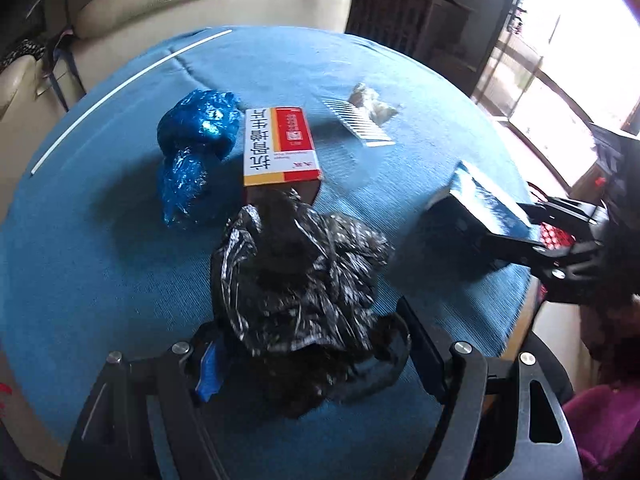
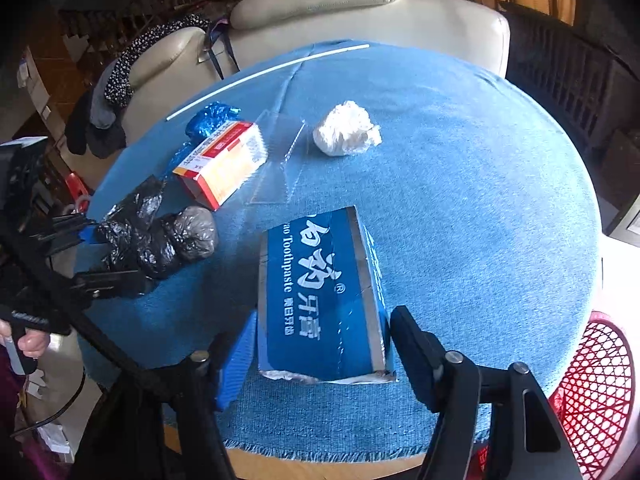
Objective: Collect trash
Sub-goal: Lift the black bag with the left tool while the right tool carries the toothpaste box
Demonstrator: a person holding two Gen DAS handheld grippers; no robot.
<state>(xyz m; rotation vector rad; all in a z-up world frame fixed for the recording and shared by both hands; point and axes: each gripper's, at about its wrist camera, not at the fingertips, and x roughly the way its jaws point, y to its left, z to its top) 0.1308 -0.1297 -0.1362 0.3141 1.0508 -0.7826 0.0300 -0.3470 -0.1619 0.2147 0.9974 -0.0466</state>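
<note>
A crumpled black plastic bag (image 1: pixel 304 280) sits pinched between the fingers of the left gripper (image 1: pixel 308 356) at the near edge of the blue tablecloth (image 1: pixel 100 272), while a blue toothpaste box (image 2: pixel 320 296) is clamped flat between the fingers of the right gripper (image 2: pixel 320 352) near that cloth's fringed edge. Beyond the bag lie a red, white and yellow medicine box (image 1: pixel 280 146), a crinkled blue plastic wad (image 1: pixel 194 148) just beside it, a clear plastic wrapper (image 2: pixel 276 160) and a white crumpled tissue (image 2: pixel 346 129). A red mesh basket (image 2: pixel 596 392) stands off the table's right edge, and a cream sofa (image 2: pixel 360 8) stands behind.
</note>
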